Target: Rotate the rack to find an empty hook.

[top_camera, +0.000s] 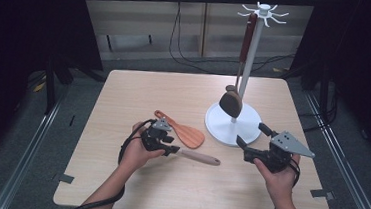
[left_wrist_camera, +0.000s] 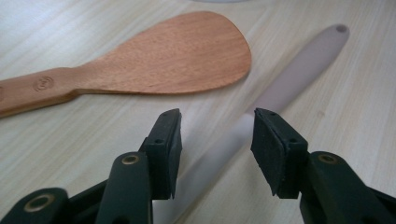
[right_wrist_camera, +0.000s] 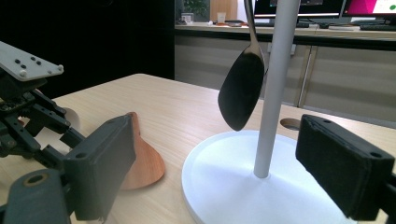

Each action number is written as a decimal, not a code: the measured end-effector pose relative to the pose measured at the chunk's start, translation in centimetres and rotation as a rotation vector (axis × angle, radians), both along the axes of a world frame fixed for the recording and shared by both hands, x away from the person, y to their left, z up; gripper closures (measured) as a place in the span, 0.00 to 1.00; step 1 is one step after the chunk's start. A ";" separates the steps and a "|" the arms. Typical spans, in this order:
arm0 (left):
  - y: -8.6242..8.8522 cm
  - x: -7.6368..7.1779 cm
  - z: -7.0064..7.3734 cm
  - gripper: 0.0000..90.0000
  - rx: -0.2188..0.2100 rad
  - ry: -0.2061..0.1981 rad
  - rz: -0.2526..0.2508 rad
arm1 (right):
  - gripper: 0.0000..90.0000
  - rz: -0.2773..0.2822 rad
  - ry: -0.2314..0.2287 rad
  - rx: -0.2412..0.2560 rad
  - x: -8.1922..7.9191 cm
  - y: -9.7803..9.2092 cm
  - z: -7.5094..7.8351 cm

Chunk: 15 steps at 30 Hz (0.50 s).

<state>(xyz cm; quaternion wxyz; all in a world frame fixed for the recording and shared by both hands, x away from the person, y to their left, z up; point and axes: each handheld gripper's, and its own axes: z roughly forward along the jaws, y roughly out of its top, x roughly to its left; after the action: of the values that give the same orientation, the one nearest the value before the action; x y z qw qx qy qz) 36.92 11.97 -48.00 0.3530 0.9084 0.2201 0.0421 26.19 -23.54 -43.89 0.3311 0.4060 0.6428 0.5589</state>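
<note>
On the left of the wooden table (top_camera: pixel 139 88), the left gripper (top_camera: pixel 169 148) is held low in the person's left hand (top_camera: pixel 137 153), with a black cable trailing back along the forearm. Its jaws stand apart, one on each side of the pale handle of a spatula (top_camera: pixel 200 158) that lies flat on the table; in the left gripper view the pads (left_wrist_camera: pixel 169 147) sit on either side of that handle (left_wrist_camera: pixel 285 88) with a gap on both sides, not pressed against it. The handle runs away from the jaws towards the right and ends in a rounded tip with a small hole.

Just beyond it, towards the middle of the table, lies a wooden rice paddle (top_camera: pixel 184 132), flat, its broad rounded blade pointing right and its handle pointing back to the left. The blade is close to the spatula handle, but whether they touch I cannot tell.

Further right stands a white rack (top_camera: pixel 232 123): a round base, an upright pole and small hooks at the top. A ladle (top_camera: pixel 232 102) with a dark bowl and a reddish-brown handle hangs from one hook, its bowl just above the base and close beside the pole, as the right gripper view (right_wrist_camera: pixel 242 91) also shows.

At the right, the right gripper (top_camera: pixel 250 137) is held in the right hand (top_camera: pixel 278 169) just beside the front edge of the base. Its jaws are wide apart and hold nothing, pointing towards the rack.
</note>
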 end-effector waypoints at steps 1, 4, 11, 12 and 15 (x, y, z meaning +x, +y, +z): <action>0.0 0.2 0.0 0.56 0.050 -0.006 -0.047 | 0.13 0.001 0.000 0.000 0.0 0.0 0.0; -0.6 0.0 -0.6 0.56 0.063 0.017 -0.052 | 0.13 0.003 0.003 -0.002 0.1 -0.1 -0.1; -1.5 -0.8 -0.5 0.60 0.147 -0.034 -0.121 | 0.13 0.004 0.008 0.008 0.0 -0.1 0.0; -1.7 -1.0 -0.3 0.62 0.169 -0.049 -0.130 | 0.13 0.007 0.004 -0.003 0.1 -0.1 -0.1; -2.2 -1.7 0.3 0.65 0.246 -0.064 -0.156 | 0.13 0.007 0.013 0.003 0.1 0.0 -0.2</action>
<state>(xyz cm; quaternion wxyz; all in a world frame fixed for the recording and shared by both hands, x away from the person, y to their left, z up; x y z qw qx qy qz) 35.22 9.73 -47.69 0.2478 0.9574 0.1306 0.0702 26.32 -23.56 -44.05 0.3245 0.4080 0.6453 0.5584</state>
